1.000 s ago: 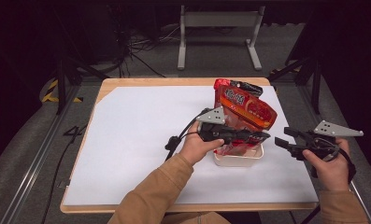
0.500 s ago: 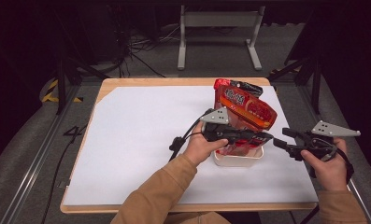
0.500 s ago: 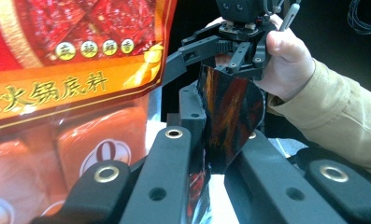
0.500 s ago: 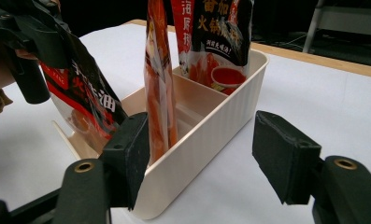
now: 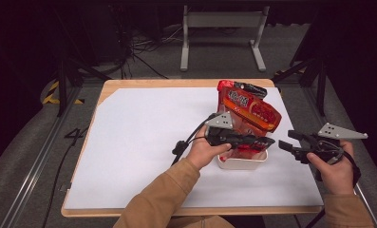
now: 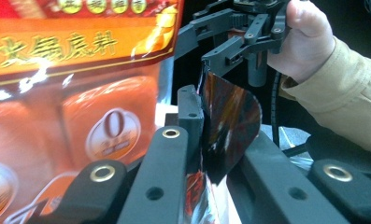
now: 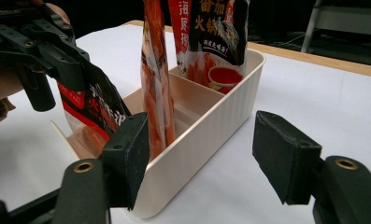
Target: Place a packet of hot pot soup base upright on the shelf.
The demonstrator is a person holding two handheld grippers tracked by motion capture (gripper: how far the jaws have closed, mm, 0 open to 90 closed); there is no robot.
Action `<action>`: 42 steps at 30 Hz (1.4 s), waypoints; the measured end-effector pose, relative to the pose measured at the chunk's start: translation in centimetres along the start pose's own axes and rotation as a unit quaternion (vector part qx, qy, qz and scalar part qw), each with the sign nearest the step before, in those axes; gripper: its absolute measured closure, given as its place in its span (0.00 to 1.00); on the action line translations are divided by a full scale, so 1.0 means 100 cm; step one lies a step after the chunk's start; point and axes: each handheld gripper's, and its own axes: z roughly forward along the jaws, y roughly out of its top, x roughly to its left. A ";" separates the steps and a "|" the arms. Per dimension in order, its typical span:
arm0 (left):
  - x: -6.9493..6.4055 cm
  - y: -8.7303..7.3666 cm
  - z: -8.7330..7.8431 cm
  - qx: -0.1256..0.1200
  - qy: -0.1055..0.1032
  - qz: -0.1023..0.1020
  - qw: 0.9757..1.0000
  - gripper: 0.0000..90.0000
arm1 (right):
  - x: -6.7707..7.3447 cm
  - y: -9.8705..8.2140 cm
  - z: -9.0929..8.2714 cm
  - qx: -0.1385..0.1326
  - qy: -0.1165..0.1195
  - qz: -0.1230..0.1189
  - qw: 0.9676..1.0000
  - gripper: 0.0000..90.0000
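Observation:
A cream ribbed container [image 5: 242, 164] stands right of centre on the white table and holds several upright red and orange sauce packets [image 5: 248, 111]. My left gripper [image 5: 269, 141] reaches across the container's top and is shut on the edge of a dark red packet [image 6: 232, 121], which curls between the pads. The large orange packet [image 6: 71, 93] stands just beside it. My right gripper [image 5: 285, 140] hovers just right of the container, open and holding nothing. In the right gripper view its pads [image 7: 286, 163] frame the container's near corner [image 7: 206, 126], with the dark red packet [image 7: 96, 114] at the left.
The white sheet [image 5: 143, 142] covers the wooden table, with bare room to the left of the container. A metal stand [image 5: 221, 28] and cables lie on the floor beyond the far edge. The right table edge runs close to my right hand [image 5: 335, 171].

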 end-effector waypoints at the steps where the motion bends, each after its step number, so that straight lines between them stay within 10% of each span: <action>1: 0.000 -0.001 -0.001 0.001 0.002 -0.001 1.000 0.97 | 0.000 0.000 0.000 0.000 0.000 -0.001 1.000 0.41; 9: 0.000 -0.006 -0.018 0.007 0.016 -0.009 1.000 0.85 | 0.001 0.000 0.003 0.003 0.002 -0.003 1.000 0.40; 17: -0.009 0.002 -0.038 -0.001 0.050 -0.030 0.998 0.34 | 0.000 0.001 0.006 0.002 0.002 -0.004 1.000 0.38; 25: -0.020 0.005 -0.073 0.001 0.092 -0.023 0.995 0.26 | -0.002 0.002 0.010 0.000 -0.005 -0.011 1.000 0.34; 33: -0.026 -0.005 -0.122 0.009 0.134 -0.027 0.991 0.23 | -0.003 0.002 0.009 -0.003 -0.010 -0.017 1.000 0.32; 42: -0.033 -0.022 -0.165 0.035 0.204 -0.032 0.978 0.17 | -0.002 0.001 0.010 -0.004 -0.012 -0.026 1.000 0.30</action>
